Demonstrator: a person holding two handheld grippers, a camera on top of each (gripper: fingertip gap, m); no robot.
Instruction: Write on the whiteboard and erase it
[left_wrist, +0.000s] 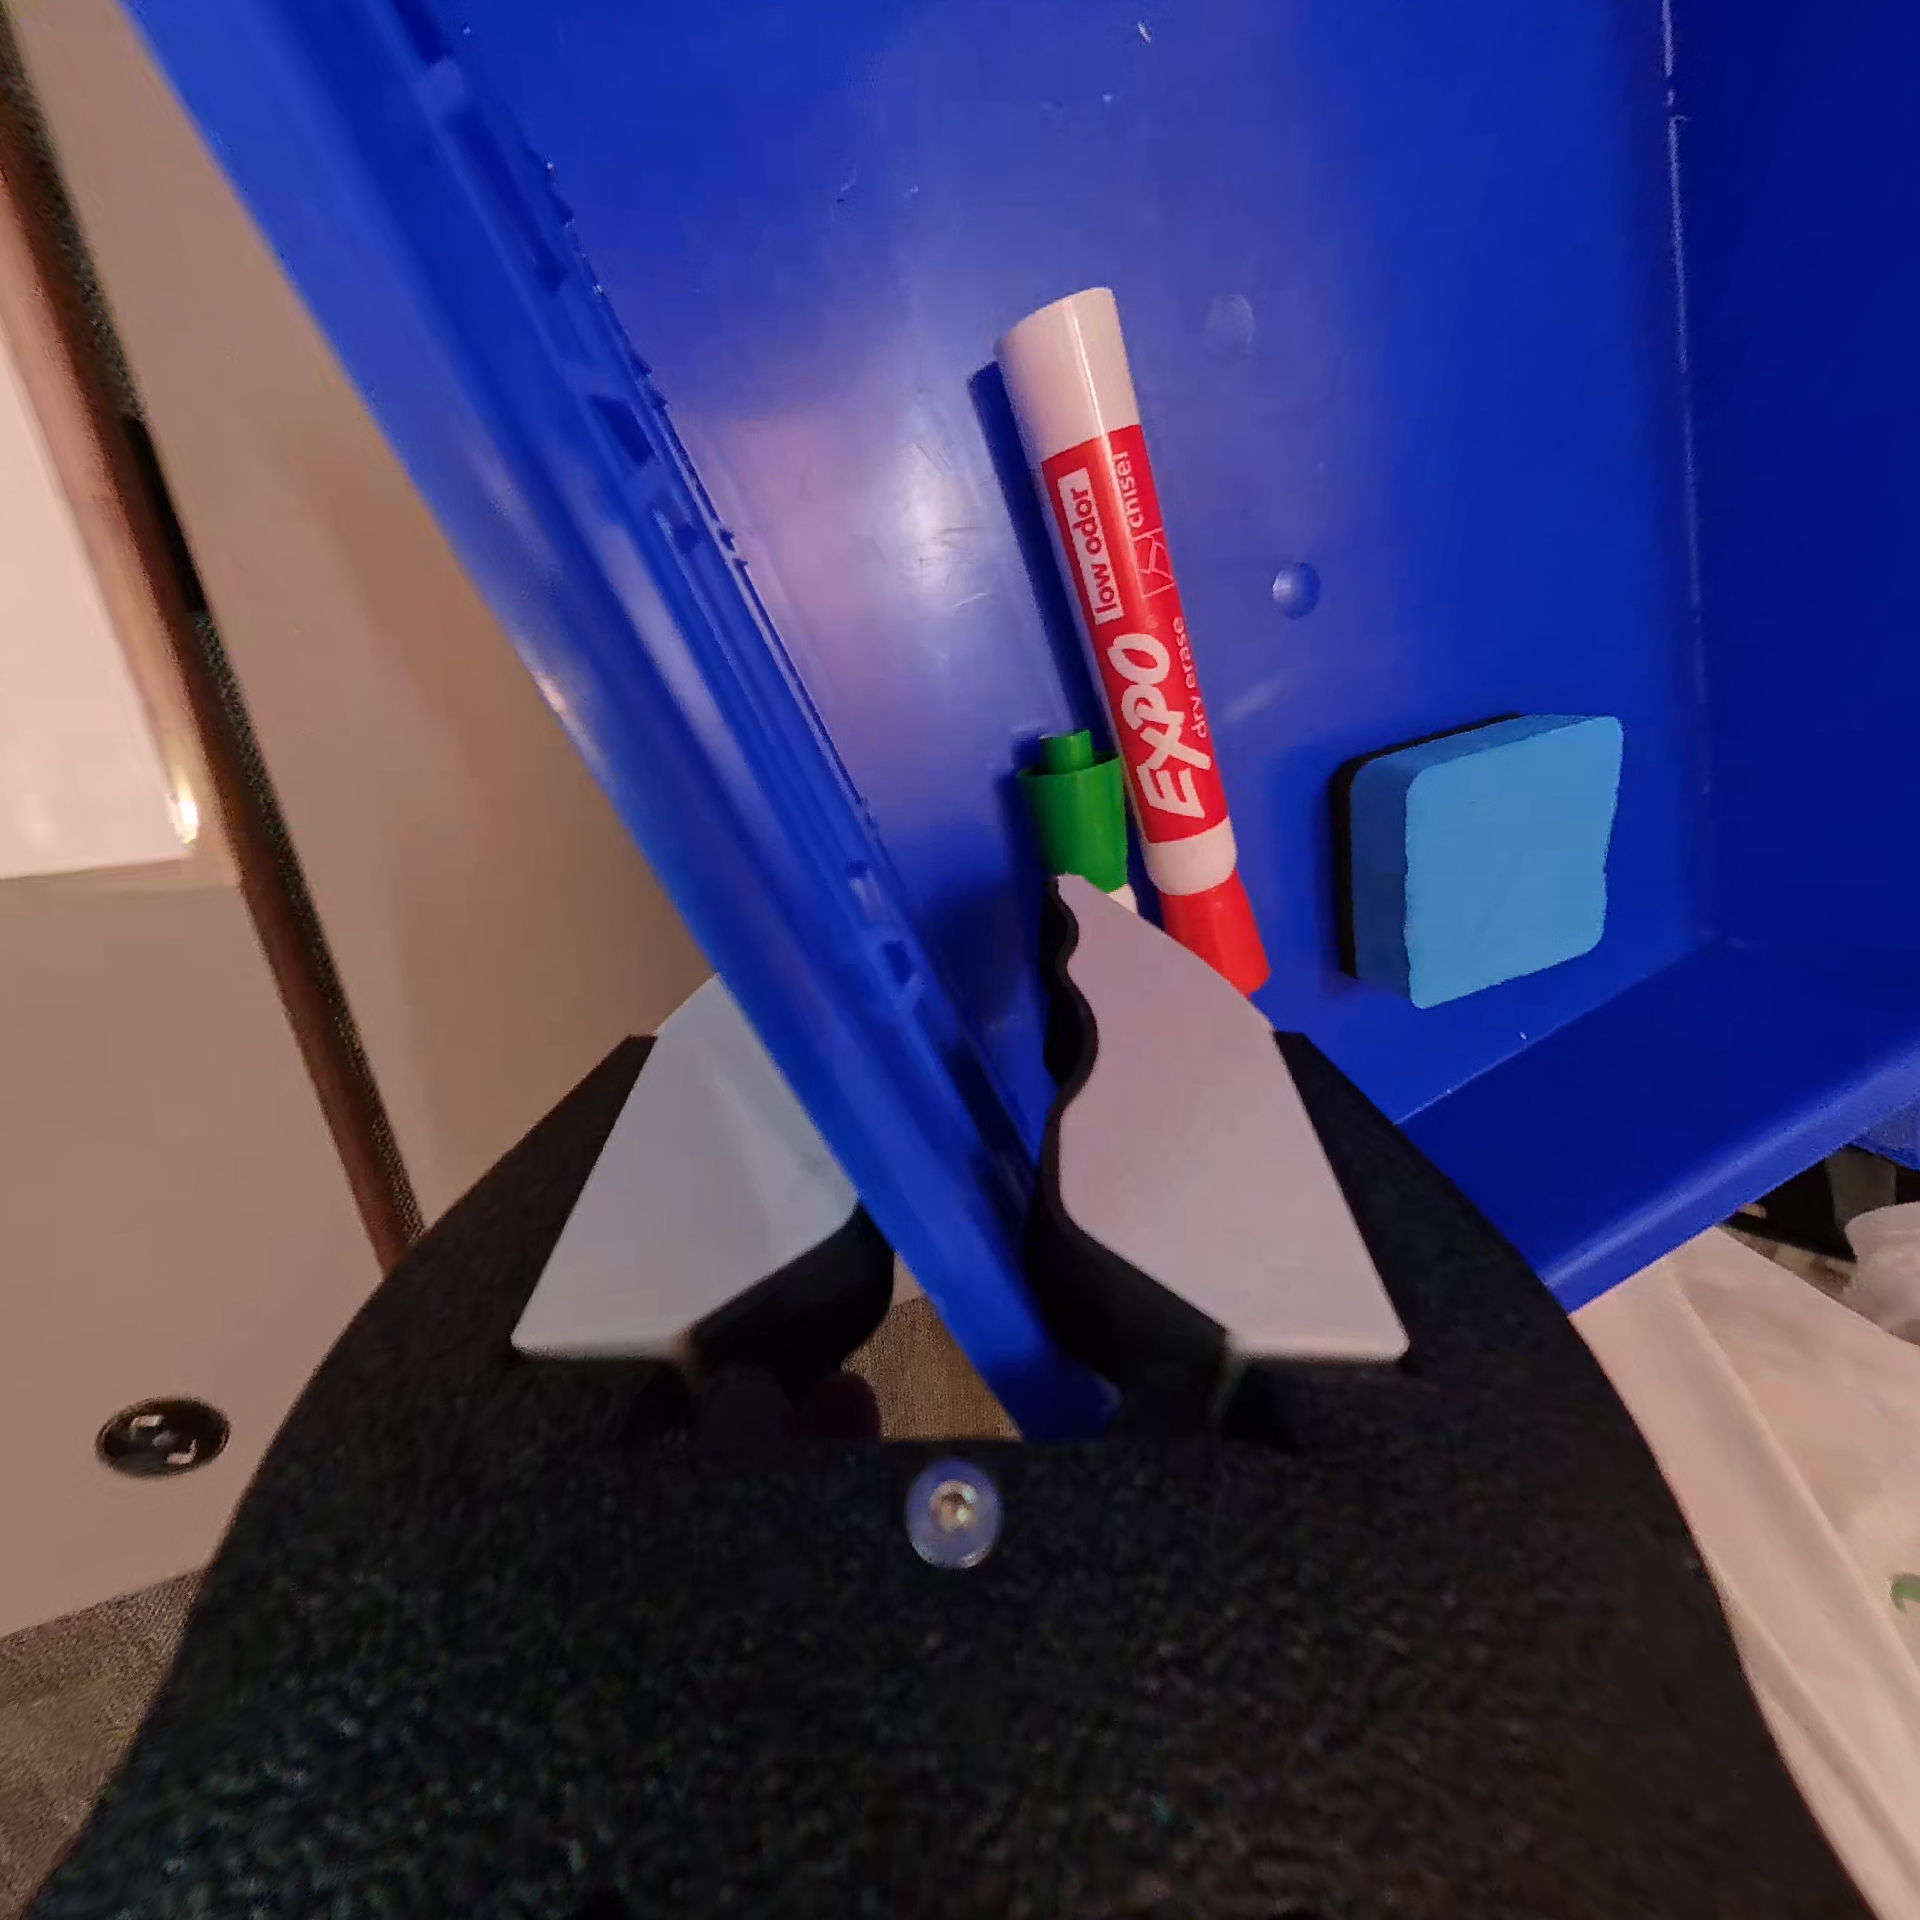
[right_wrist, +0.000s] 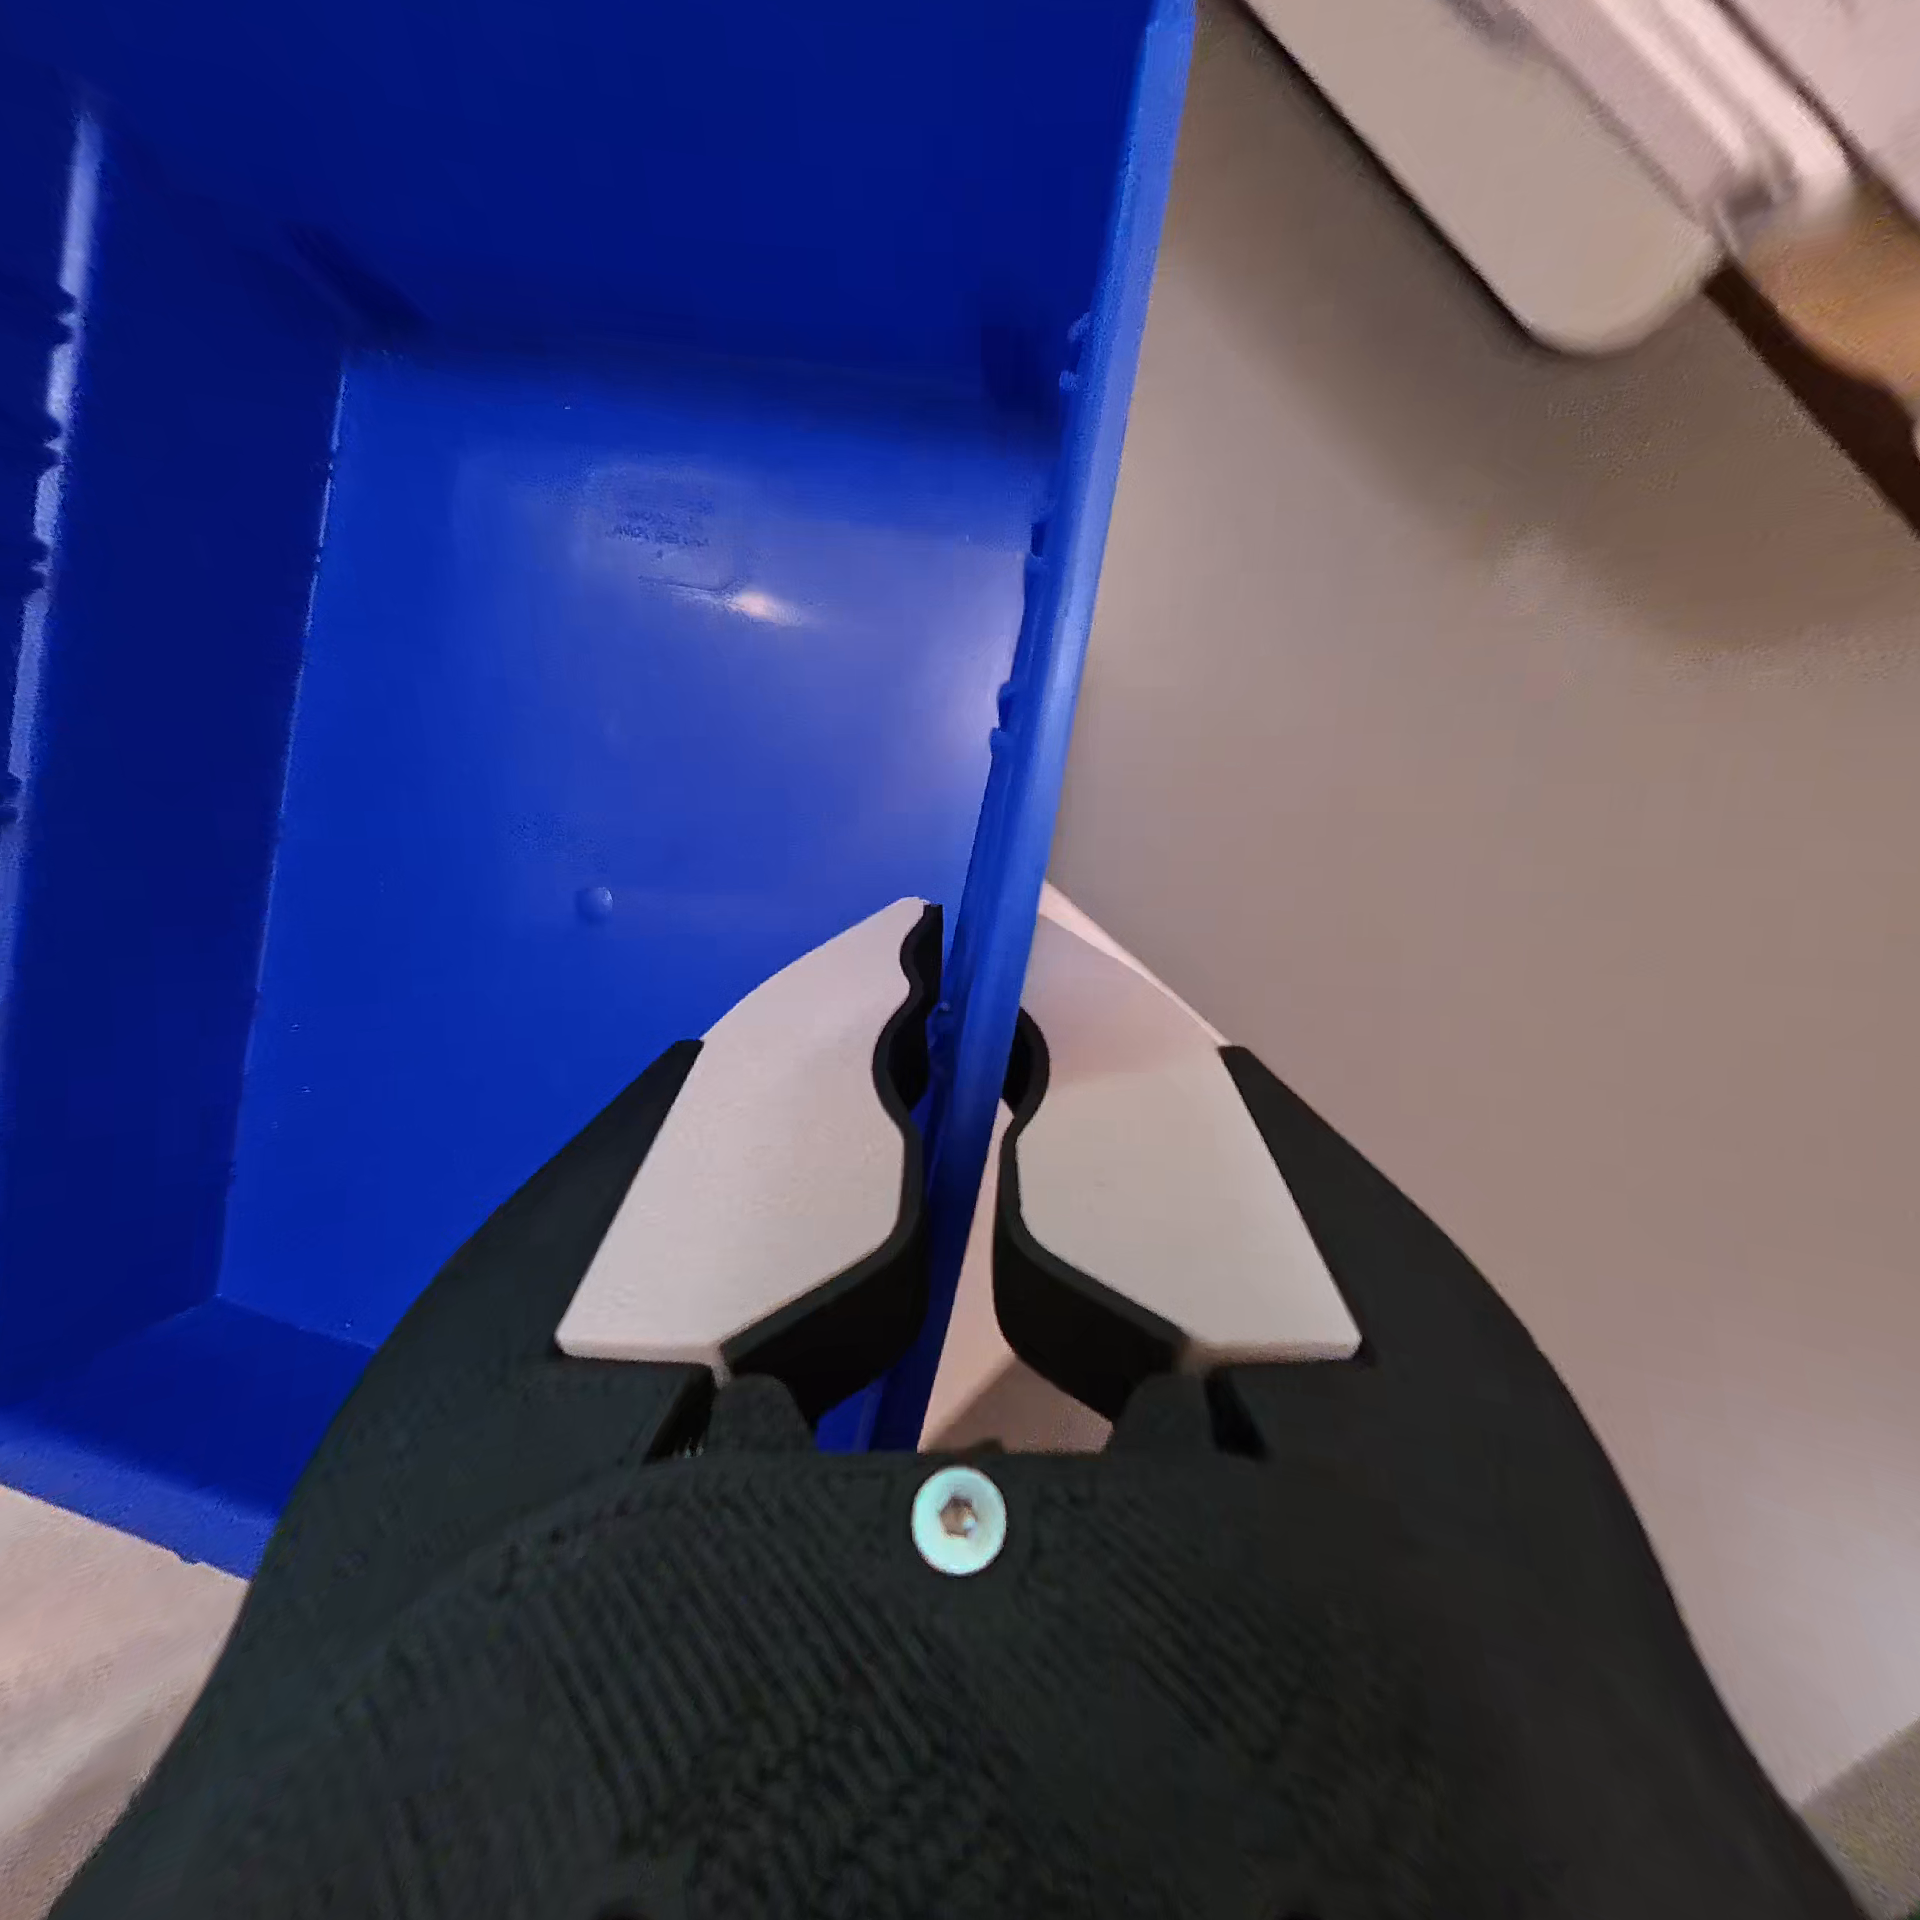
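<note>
White printed lettering is carried on the red label wrapped round the red marker (left_wrist: 1132, 644), which is laid on the floor of the blue bin (left_wrist: 831, 312) near its side wall, and a faint moulded stamp (right_wrist: 665, 530) is seen mid-floor, too blurred to be read
</note>
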